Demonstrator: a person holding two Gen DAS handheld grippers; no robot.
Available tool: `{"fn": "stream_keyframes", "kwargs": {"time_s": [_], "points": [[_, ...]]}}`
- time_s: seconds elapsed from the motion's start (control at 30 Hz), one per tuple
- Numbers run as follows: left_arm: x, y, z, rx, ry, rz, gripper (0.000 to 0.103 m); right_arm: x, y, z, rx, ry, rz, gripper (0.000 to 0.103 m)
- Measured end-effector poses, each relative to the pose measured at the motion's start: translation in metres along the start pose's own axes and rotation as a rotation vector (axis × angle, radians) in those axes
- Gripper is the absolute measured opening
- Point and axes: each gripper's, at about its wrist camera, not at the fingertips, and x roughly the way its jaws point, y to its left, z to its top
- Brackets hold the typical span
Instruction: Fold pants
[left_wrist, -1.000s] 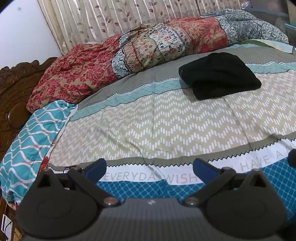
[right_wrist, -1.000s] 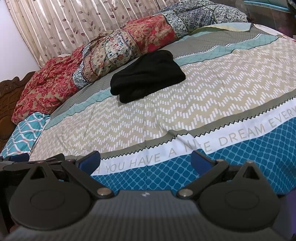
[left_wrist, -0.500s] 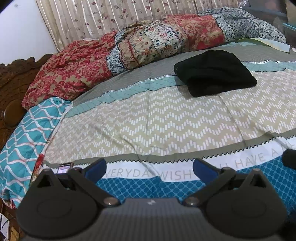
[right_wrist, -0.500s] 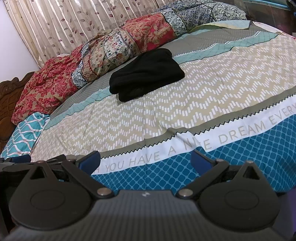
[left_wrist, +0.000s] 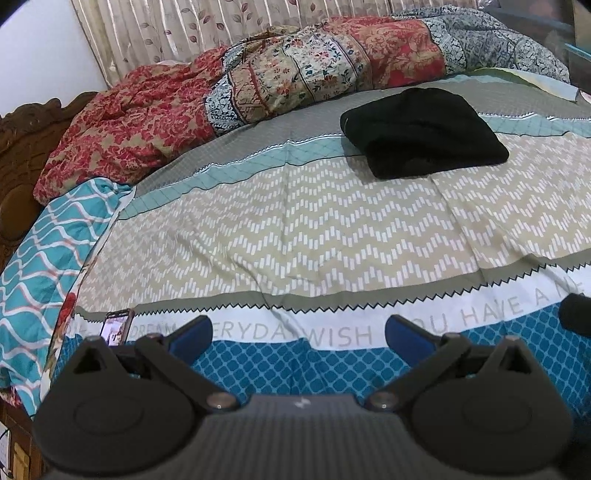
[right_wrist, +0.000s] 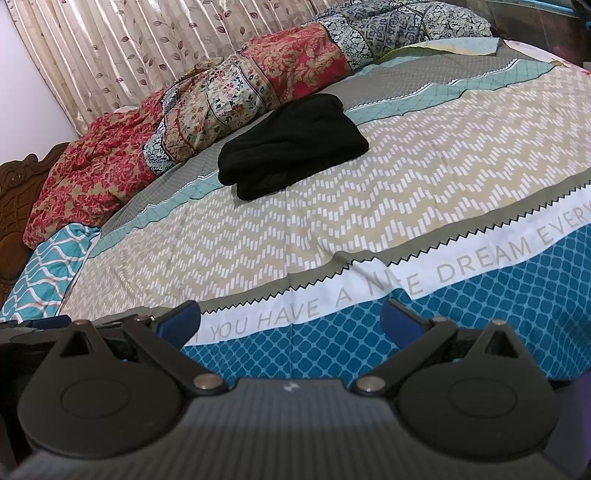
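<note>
Both grippers, left (left_wrist: 295, 338) and right (right_wrist: 290, 319), spread empty; black folded fabric pants bundle (right_wrist: 291, 146) far across bed: reach level, then pinch your chosen edge.

I am in a home bedroom: a wide bed (left_wrist: 332, 229) under a patterned sheet, a rumpled floral quilt (left_wrist: 295, 74) along its far side, a carved wooden headboard (left_wrist: 22, 155), leaf-print curtains (right_wrist: 129, 48) behind

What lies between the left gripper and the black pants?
Only bare bedsheet separates the open left gripper from the folded black pants; the left wrist view shows nothing lying on that stretch.
</note>
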Motion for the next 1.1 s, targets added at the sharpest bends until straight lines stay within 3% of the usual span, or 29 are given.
{"fn": "stream_keyframes", "kwargs": {"time_s": [1.1], "points": [[0.0097, -0.0099, -0.0058, 0.025, 0.054, -0.029, 0.103, 0.0015, -0.0050, -0.0011, 0.010, 0.007, 0.002, 0.103]]}}
